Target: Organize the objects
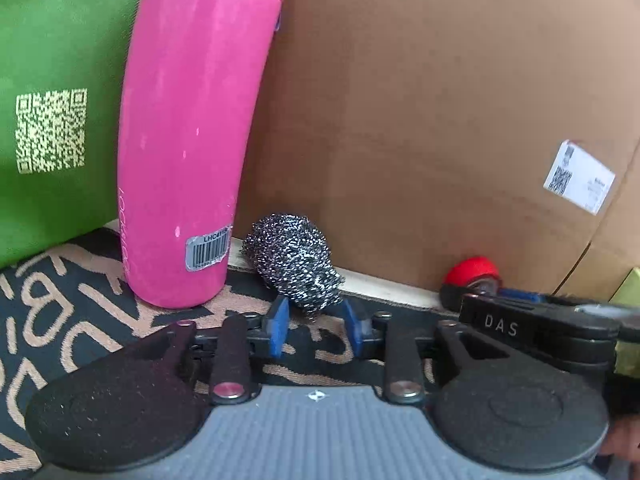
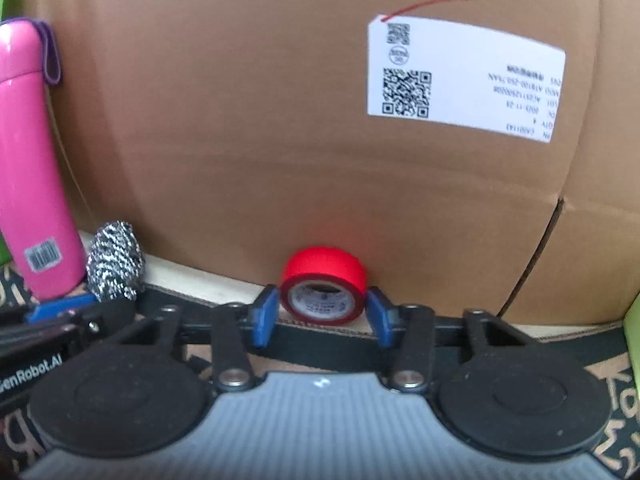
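Both claws angle down: left [image 1: 318, 330] flanks scourer [image 1: 294, 262], right [image 2: 322, 318] flanks tape [image 2: 324, 280].

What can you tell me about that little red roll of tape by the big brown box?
The small red roll of tape stands on its edge, its open core with a white printed inner ring facing the camera. It looks like glossy plastic tape. It sits at the foot of the brown cardboard box, between the right gripper's blue fingers, which flank it closely.
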A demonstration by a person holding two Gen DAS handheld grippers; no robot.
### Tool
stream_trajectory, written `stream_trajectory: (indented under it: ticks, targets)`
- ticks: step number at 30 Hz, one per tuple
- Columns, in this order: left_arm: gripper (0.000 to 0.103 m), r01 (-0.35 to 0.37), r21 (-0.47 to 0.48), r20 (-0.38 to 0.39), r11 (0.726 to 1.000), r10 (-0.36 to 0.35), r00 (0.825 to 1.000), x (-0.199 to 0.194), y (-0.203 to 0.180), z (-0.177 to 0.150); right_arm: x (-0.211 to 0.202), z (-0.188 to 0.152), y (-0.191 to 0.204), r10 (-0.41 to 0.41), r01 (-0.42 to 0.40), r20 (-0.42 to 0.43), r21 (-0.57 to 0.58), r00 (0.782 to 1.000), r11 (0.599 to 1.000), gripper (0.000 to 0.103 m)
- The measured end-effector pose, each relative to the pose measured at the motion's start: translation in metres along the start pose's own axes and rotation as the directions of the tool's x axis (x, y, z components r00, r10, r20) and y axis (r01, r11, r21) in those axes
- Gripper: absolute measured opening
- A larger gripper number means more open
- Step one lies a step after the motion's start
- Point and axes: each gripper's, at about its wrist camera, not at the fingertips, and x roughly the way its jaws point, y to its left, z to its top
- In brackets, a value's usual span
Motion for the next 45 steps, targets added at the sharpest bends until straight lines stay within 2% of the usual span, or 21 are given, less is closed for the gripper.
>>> stream_trajectory:
  ticks: [2,5,9,13,16,19,21,23,26,28,30,31,32,33,34,35,37,40,42,45]
  targets:
    - [0.048,0.021,-0.014,0.003,1.000,-0.021,1.000,0.000,0.003,0.000,-0.008,-0.007,-0.004,0.013,-0.013,0.009,0.007,1.000,1.000,0.046]
    - [0.051,0.025,-0.006,0.003,1.000,-0.025,1.000,0.000,0.003,0.001,-0.034,-0.022,-0.015,0.058,-0.058,0.021,0.007,0.998,0.998,0.046]
    - [0.051,0.003,-0.021,0.006,1.000,-0.003,1.000,0.006,0.005,0.005,-0.093,-0.048,-0.035,0.115,-0.115,0.063,0.000,0.991,0.993,0.046]
    - [0.027,-0.042,0.021,-0.017,0.999,0.042,0.999,0.014,0.001,0.010,-0.153,-0.073,-0.047,0.118,-0.113,0.121,-0.046,0.986,0.993,0.046]
    - [0.008,-0.040,0.065,-0.044,0.997,0.042,0.998,0.010,-0.007,0.007,-0.180,-0.084,-0.052,0.119,-0.112,0.130,-0.058,0.984,0.992,0.046]
    - [0.002,-0.030,0.132,-0.074,0.991,0.040,0.996,-0.003,-0.022,-0.001,-0.194,-0.097,-0.060,0.127,-0.127,0.107,-0.012,0.986,0.992,0.046]
    - [0.001,0.001,0.178,-0.100,0.984,0.017,0.995,-0.016,-0.034,-0.010,-0.199,-0.108,-0.071,0.128,-0.131,0.078,0.034,0.989,0.991,0.046]
    - [0.000,0.006,0.244,-0.133,0.970,0.027,0.991,-0.028,-0.050,-0.021,-0.203,-0.119,-0.078,0.126,-0.128,0.041,0.070,0.991,0.989,0.046]
    - [0.000,0.095,0.294,-0.175,0.951,-0.044,0.984,-0.056,-0.061,-0.043,-0.217,-0.139,-0.096,0.124,-0.123,-0.001,0.117,0.992,0.986,0.046]
    - [0.001,0.122,0.319,-0.199,0.940,-0.060,0.978,-0.068,-0.094,-0.062,-0.227,-0.151,-0.106,0.097,-0.094,-0.018,0.119,0.995,0.988,0.046]
    - [0.006,0.117,0.317,-0.202,0.941,-0.054,0.978,-0.071,-0.105,-0.068,-0.232,-0.158,-0.113,0.071,-0.066,-0.039,0.109,0.997,0.992,0.047]
    - [0.019,0.109,0.310,-0.195,0.944,-0.049,0.980,-0.082,-0.099,-0.067,-0.237,-0.161,-0.115,0.071,-0.066,-0.043,0.099,0.997,0.993,0.047]
    - [0.036,0.099,0.300,-0.185,0.949,-0.044,0.982,-0.087,-0.095,-0.070,-0.241,-0.164,-0.117,0.068,-0.063,-0.043,0.103,0.997,0.993,0.047]
    - [0.046,0.066,0.281,-0.163,0.957,-0.020,0.986,-0.089,-0.091,-0.068,-0.245,-0.166,-0.119,0.065,-0.061,-0.040,0.106,0.997,0.993,0.049]
    - [0.061,0.027,0.258,-0.138,0.966,0.009,0.990,-0.085,-0.096,-0.064,-0.249,-0.168,-0.121,0.066,-0.061,-0.044,0.102,0.997,0.993,0.053]
    - [0.067,-0.018,0.230,-0.110,0.973,0.045,0.993,-0.083,-0.094,-0.060,-0.251,-0.168,-0.122,0.063,-0.058,-0.046,0.099,0.997,0.993,0.053]
    - [0.068,-0.098,0.163,-0.064,0.982,0.109,0.992,-0.081,-0.088,-0.049,-0.252,-0.170,-0.124,0.060,-0.056,-0.039,0.111,0.997,0.992,0.056]
    - [0.074,-0.188,0.058,-0.055,0.981,0.191,0.980,-0.059,-0.076,-0.018,-0.251,-0.171,-0.128,0.070,-0.065,-0.029,0.134,0.997,0.989,0.058]
    - [0.074,-0.245,-0.003,-0.069,0.970,0.244,0.967,-0.035,-0.067,-0.001,-0.252,-0.171,-0.129,0.076,-0.072,-0.026,0.141,0.997,0.987,0.061]
    - [0.074,-0.271,-0.063,-0.125,0.961,0.262,0.957,0.001,-0.058,0.016,-0.254,-0.173,-0.130,0.080,-0.076,-0.022,0.147,0.997,0.986,0.066]
